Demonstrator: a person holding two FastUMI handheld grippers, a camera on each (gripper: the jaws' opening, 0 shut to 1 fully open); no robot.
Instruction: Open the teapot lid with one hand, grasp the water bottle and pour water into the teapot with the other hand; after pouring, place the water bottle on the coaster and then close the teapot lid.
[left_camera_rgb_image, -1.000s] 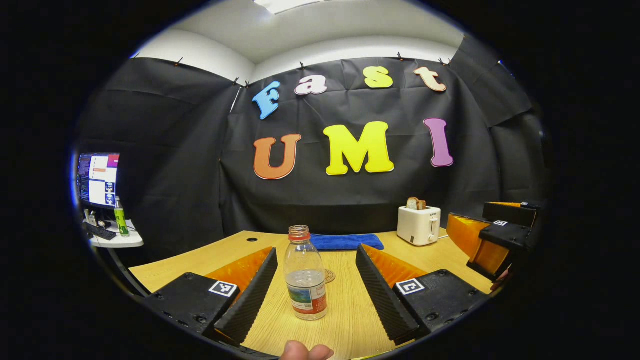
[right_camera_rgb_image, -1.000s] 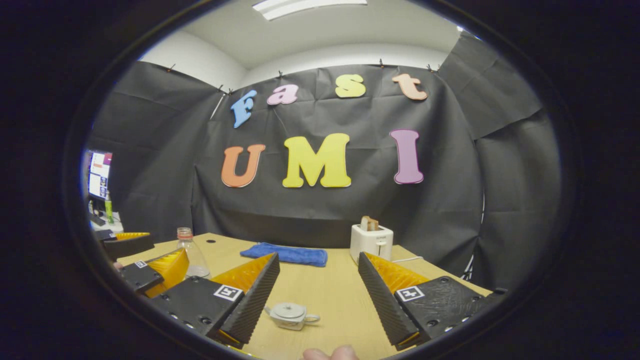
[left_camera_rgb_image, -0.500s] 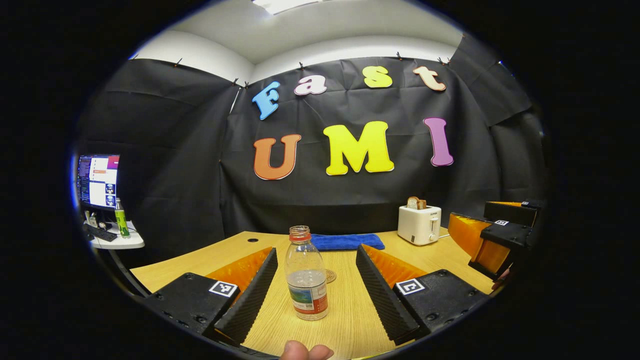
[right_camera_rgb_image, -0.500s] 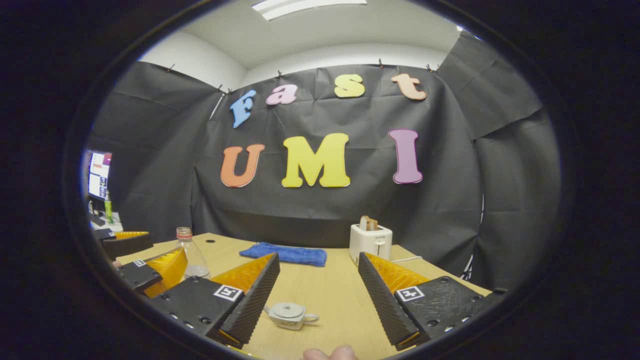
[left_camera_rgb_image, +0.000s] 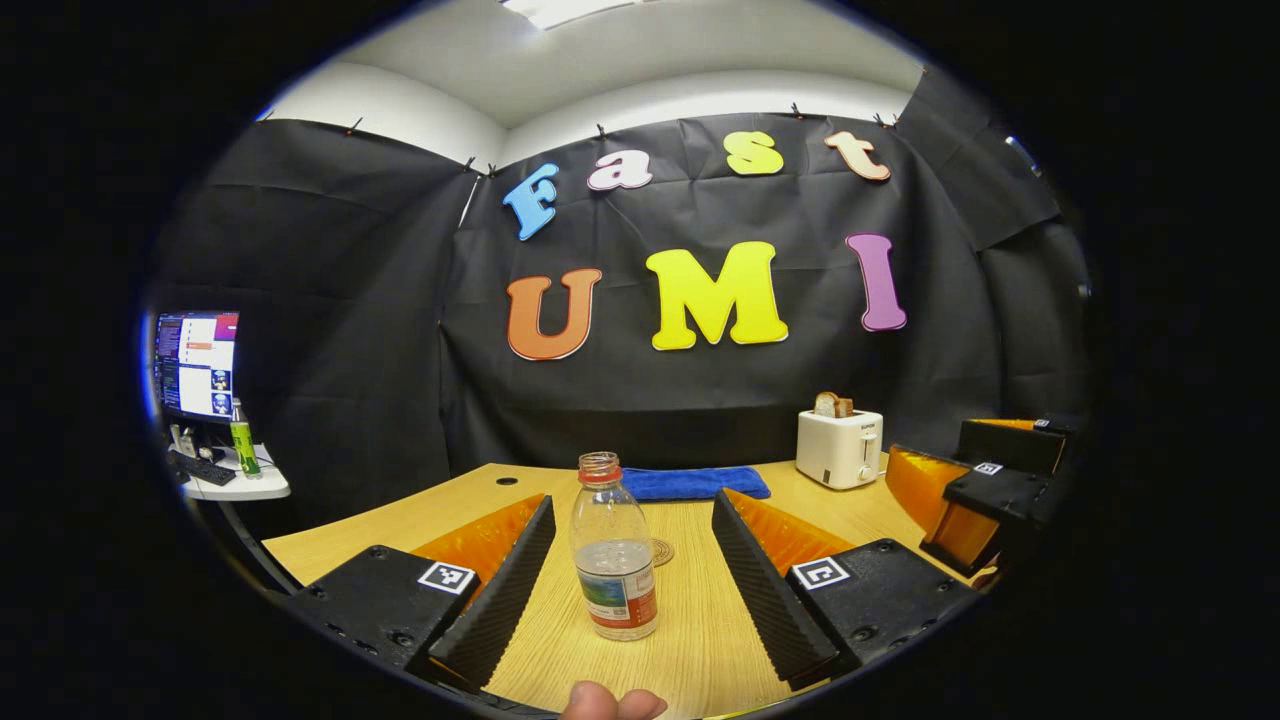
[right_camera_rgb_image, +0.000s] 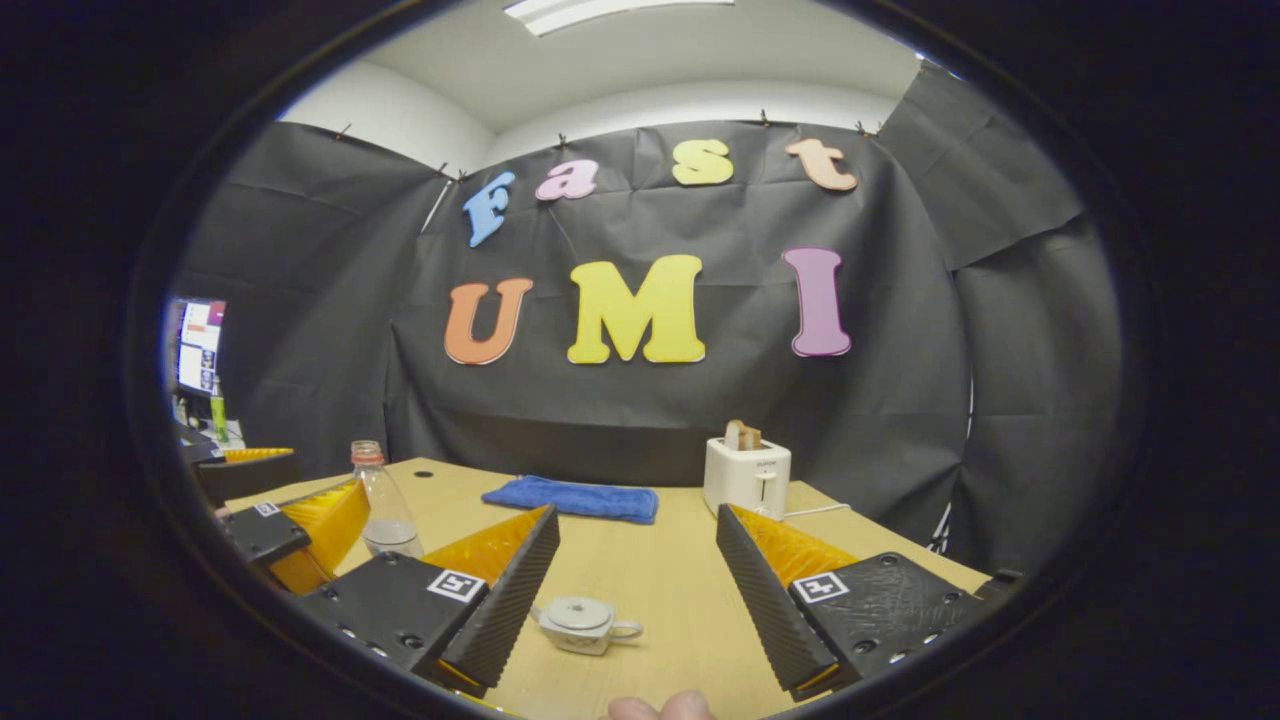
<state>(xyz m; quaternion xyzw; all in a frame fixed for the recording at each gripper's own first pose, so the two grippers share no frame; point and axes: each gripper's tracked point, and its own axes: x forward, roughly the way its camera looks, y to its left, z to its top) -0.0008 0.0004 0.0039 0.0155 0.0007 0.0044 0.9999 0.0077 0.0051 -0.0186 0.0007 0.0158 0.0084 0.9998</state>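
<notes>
A clear water bottle (left_camera_rgb_image: 613, 560) with no cap stands upright on the wooden table, partly filled. My left gripper (left_camera_rgb_image: 625, 600) is open, with the bottle between its fingers and touching neither. Just behind the bottle lies a small round coaster (left_camera_rgb_image: 659, 551). In the right gripper view a small pale teapot (right_camera_rgb_image: 583, 624) with its lid on sits on the table between the open fingers of my right gripper (right_camera_rgb_image: 630, 610), closer to the left finger. The bottle (right_camera_rgb_image: 382, 505) and the left gripper (right_camera_rgb_image: 290, 525) also appear at the left of that view. The right gripper (left_camera_rgb_image: 985, 490) appears at the right of the left gripper view.
A blue cloth (left_camera_rgb_image: 692, 483) lies at the back of the table (left_camera_rgb_image: 690, 640). A white toaster (left_camera_rgb_image: 839, 448) with bread in it stands at the back right. A monitor (left_camera_rgb_image: 196, 362) and a green bottle (left_camera_rgb_image: 243, 440) sit on a side shelf at the left.
The right gripper has dropped a little lower and tilted slightly; the teapot sits a bit lower and nearer between its fingers. The left gripper and the bottle have barely moved.
</notes>
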